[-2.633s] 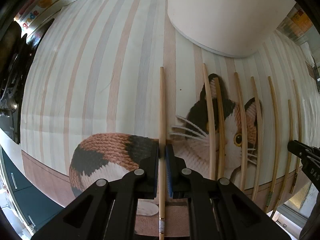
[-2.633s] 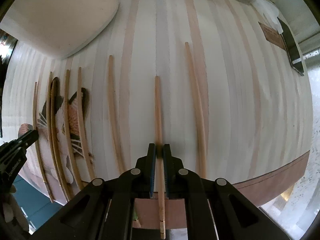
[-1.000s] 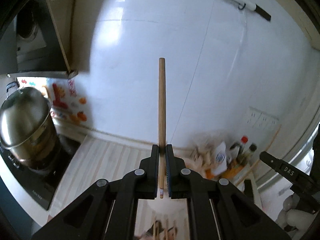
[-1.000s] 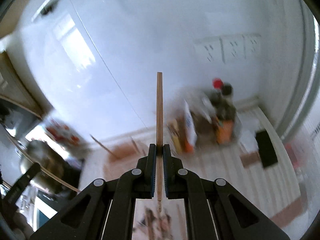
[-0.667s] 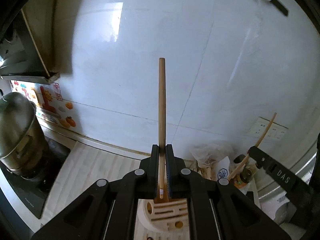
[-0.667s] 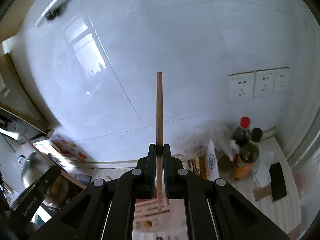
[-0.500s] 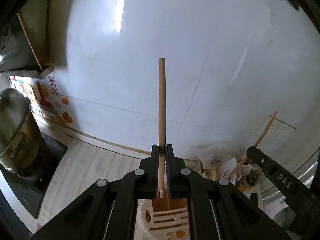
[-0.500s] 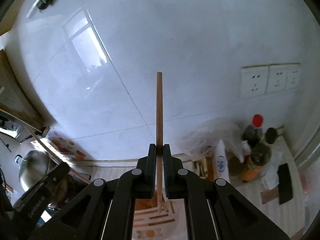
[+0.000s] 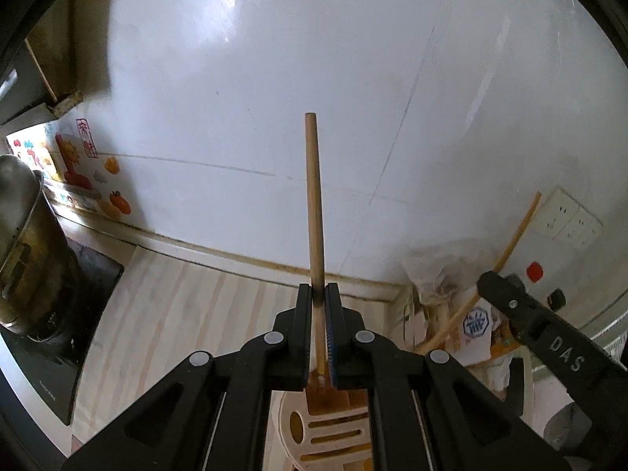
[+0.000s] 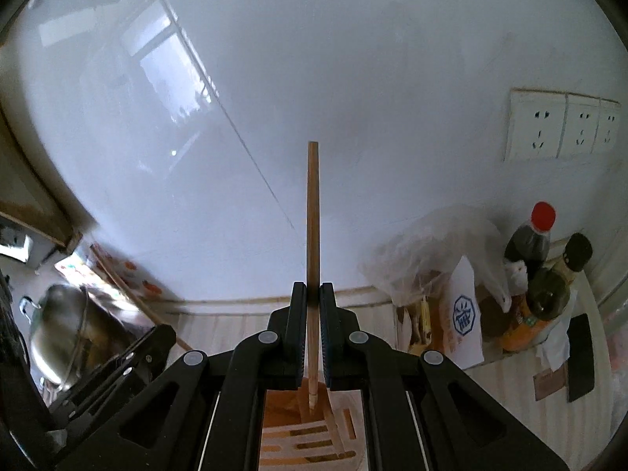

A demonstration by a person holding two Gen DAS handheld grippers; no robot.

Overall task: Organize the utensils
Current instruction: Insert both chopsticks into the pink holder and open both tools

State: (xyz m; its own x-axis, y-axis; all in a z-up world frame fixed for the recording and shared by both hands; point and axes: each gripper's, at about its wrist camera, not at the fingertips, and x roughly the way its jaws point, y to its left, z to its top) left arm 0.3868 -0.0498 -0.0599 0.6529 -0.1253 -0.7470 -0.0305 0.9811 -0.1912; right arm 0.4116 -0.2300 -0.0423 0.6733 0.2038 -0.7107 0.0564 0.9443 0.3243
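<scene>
While clamped, both tongs hold slim round wooden chopsticks.

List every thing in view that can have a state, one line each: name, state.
left claw: shut on a chopstick
left chopstick: held upright, lower tip over the holder
right claw: shut on a chopstick
right chopstick: held upright, lower tip over the holder
utensil holder: slotted, standing below both claws
steel pot: standing on the cooktop
red-capped bottle: upright, capped
black-capped bottle: capped
wall sockets: nothing plugged in
</scene>
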